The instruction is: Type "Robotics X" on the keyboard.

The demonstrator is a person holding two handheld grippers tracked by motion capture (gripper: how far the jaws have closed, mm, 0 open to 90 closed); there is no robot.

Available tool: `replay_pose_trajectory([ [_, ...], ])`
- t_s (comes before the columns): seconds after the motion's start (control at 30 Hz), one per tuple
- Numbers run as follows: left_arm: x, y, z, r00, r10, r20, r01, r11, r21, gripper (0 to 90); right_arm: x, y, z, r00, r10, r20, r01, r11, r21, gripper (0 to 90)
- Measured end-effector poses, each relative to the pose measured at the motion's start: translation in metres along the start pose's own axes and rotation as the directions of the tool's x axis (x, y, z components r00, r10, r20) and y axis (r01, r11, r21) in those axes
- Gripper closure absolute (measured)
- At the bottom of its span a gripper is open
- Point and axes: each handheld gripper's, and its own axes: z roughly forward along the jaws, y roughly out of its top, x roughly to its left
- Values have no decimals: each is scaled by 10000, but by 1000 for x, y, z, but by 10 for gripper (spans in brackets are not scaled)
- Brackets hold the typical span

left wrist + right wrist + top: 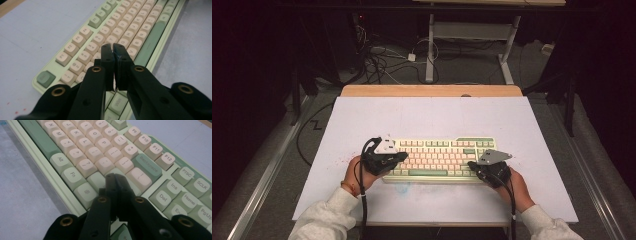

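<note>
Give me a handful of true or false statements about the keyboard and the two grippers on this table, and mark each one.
1. The keyboard lies flat on the pale table. True.
2. The left gripper has its jaws spread wide. False: the jaws stand together, with nothing between them.
3. The right gripper is over the end of the keyboard with the Backspace key. True.
4. The right gripper holds a keycap it has pulled off. False: its jaws are shut on nothing.
5. The keys are black with white letters. False: they are cream and green.
6. The left gripper's tips point at the letter keys. True.
</note>
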Motion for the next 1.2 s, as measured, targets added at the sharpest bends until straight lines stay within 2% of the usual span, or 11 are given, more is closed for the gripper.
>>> replay_pose_trajectory([
  [0.13,-1,10,15,9995,237,214,-244,9991,335,849,0,0,0,10000,11,18,-11,10000,-25,900],
  [0.3,1,16,27,9990,165,424,-187,9985,508,862,0,-1,0,10000,40,24,-40,10000,-27,900],
  [0.53,1,23,42,9989,115,455,-149,9970,756,864,1,-1,0,10000,10,41,-10,10000,-27,900],
  [0.77,5,27,54,9996,-1,291,-27,9955,947,866,1,-1,0,10000,40,65,-40,10000,-45,900],
  [0.97,10,25,56,9998,-142,162,124,9941,1075,866,1,-1,0,10000,17,84,-17,10000,-58,900],
  [1.2,10,25,60,10000,-62,70,53,9927,1203,865,1,-1,0,10000,-12,91,12,10000,-52,900],
])
